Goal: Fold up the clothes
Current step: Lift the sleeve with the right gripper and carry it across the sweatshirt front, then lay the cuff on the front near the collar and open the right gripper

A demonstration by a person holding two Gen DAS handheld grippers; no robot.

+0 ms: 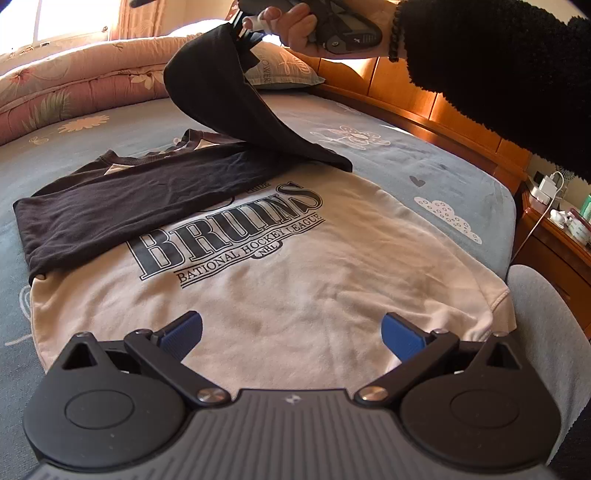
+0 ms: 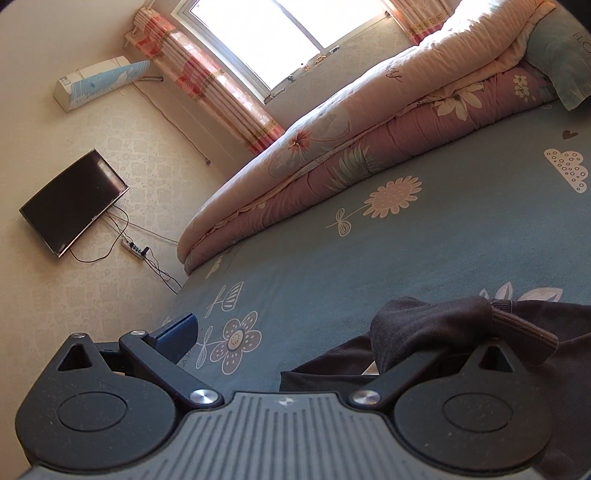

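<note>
The left claw (image 1: 291, 336) is hovering just above the lower part of a cream sweatshirt (image 1: 295, 266), its blue fingers (image 1: 183, 336) spread wide and gripping nothing. The sweatshirt is lying flat on the bed, chest side up, printed with "BRUINS" in dark lettering (image 1: 229, 229). One black sleeve (image 1: 122, 206) is lying folded across the chest, covering the top of the print.

The other black sleeve (image 1: 221, 96) is hanging raised in the air, lifted from its cuff end while its shoulder end is resting on the sweatshirt. The right claw (image 1: 245, 27) is sitting at the top of that raised sleeve, held by a hand (image 1: 299, 29) coming out of a fuzzy black cuff (image 1: 498, 66). In the right wrist view, the claw's fingers are standing wide apart; the left finger (image 2: 177, 336) is bare, while the sleeve's ribbed cuff (image 2: 524, 332) is draping over the right one. Whether the claw is actually pinching the cloth I cannot tell.

Beyond the sweatshirt, the blue bedsheet (image 1: 424, 177) with flower and cloud prints is stretching out to a rolled pink floral quilt (image 1: 81, 88) and a pillow (image 1: 284, 70). A wooden headboard (image 1: 424, 96) is running along the right side.
</note>
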